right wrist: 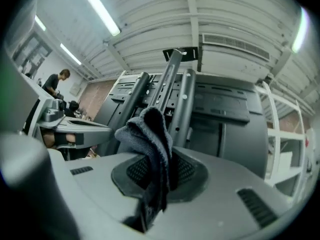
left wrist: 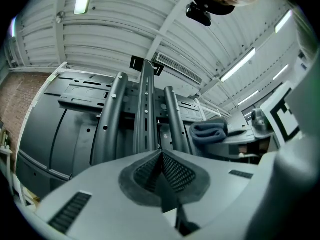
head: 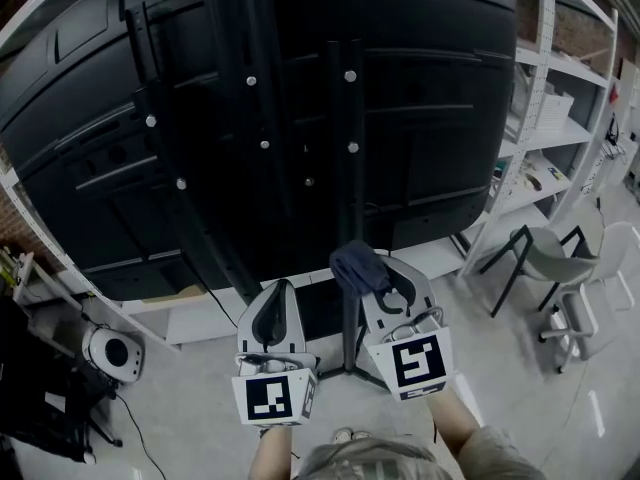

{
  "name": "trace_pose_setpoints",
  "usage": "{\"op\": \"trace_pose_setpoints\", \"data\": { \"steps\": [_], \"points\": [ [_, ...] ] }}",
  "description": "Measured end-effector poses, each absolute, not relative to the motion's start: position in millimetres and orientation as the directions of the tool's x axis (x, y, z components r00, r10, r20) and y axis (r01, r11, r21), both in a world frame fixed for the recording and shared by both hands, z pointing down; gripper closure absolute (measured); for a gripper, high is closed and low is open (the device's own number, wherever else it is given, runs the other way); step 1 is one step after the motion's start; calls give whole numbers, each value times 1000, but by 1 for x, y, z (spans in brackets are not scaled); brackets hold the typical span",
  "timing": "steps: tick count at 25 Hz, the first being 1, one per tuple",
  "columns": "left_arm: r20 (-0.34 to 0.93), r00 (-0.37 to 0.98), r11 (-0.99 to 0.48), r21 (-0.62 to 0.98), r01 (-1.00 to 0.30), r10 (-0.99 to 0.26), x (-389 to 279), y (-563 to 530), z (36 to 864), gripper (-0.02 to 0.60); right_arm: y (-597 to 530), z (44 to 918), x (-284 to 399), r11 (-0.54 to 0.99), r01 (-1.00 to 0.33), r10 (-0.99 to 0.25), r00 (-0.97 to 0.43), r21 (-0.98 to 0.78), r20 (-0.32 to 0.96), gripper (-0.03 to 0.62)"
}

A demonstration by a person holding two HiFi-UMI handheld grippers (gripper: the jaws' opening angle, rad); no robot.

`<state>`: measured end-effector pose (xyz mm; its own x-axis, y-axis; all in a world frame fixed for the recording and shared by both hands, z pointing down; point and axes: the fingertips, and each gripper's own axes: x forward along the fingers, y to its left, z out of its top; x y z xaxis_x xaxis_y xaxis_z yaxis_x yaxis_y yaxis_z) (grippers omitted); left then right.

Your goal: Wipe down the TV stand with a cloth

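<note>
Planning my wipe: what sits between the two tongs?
Head view: the stand's dark post shows between the left tongs and the right tongs, which grip the cloth.

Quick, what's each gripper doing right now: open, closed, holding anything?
Left gripper: closed, holding nothing.
Right gripper: closed on the dark cloth.

Pale grey floor (head: 190,408), TV stand (head: 348,353) standing on it, grey chair (head: 545,258), white round device (head: 115,353)
</note>
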<state>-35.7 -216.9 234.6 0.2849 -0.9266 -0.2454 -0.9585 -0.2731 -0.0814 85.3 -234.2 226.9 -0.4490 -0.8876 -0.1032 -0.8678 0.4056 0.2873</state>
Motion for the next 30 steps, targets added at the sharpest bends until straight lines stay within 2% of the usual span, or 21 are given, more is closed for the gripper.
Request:
{"op": "trace_pose_setpoints", "data": {
  "steps": [3, 5, 8, 12, 19, 25, 30],
  "points": [
    [-246, 279, -258, -116, -959, -928, -36, -221, 221, 566, -247, 174, 90, 247, -823, -910, -379, 512, -171, 537],
    [-249, 284, -259, -128, -957, -926, -34, -221, 215, 566, -253, 132, 90, 89, -770, -902, -331, 631, -277, 537],
    [-242, 306, -277, -149, -949, -921, -26, -219, 214, 567, -256, 71, 92, -129, -685, -866, -274, 717, -418, 537],
    [-249, 318, -287, -155, -945, -915, -16, -218, 212, 567, -261, 11, 90, -314, -569, -824, -234, 760, -516, 537],
    [-272, 286, -248, -165, -955, -919, -21, -214, 205, 566, -273, -25, 76, -388, -497, -811, -216, 776, -544, 537],
    [-295, 277, -236, -167, -957, -914, -25, -209, 202, 566, -290, -10, 68, -386, -423, -837, -215, 820, -504, 537],
    [-312, 245, -209, -145, -967, -918, -26, -206, 199, 566, -291, 0, 68, -356, -414, -849, -230, 837, -475, 537]
  ]
}}
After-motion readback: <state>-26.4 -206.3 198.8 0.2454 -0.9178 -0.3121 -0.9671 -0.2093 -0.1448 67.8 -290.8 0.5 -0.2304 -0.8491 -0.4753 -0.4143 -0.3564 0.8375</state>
